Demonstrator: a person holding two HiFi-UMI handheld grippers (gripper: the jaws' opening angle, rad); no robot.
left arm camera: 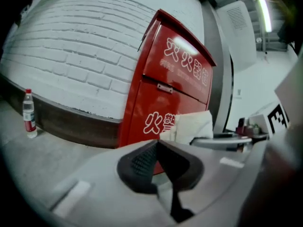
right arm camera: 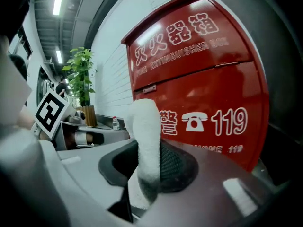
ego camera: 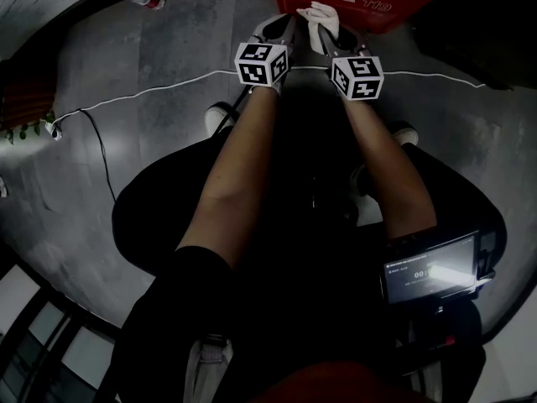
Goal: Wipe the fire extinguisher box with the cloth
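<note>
A small device with a lit screen (ego camera: 430,269) is hanging at the person's waist, and both bare forearms are reaching forward over a grey, mottled, polished concrete floor (ego camera: 151,57). A thin white cable (ego camera: 168,86) is running across that floor, passing under the two grippers.

The left gripper (left arm camera: 158,162) is pointing at the box with its black ribbed pads pressed together and nothing between them. Just beside it, the right gripper (right arm camera: 147,169) is clamping a thick white folded cloth (right arm camera: 144,126); the cloth is sticking up out of the closed jaws and standing in front of the box's lower panel. Whether it is touching the metal cannot be told.

The tall red metal fire extinguisher box (right arm camera: 203,79), printed with white characters and "119", is standing against a white painted brick wall (left arm camera: 85,56) with a dark band along its base. Its front panels are lying shut, so its contents are hidden.

Well to the left, a clear plastic bottle with a red label (left arm camera: 29,113) is standing upright on the floor by the wall; its fill is not readable. Farther off, a leafy green potted plant (right arm camera: 80,74) is rising under ceiling strip lights.
</note>
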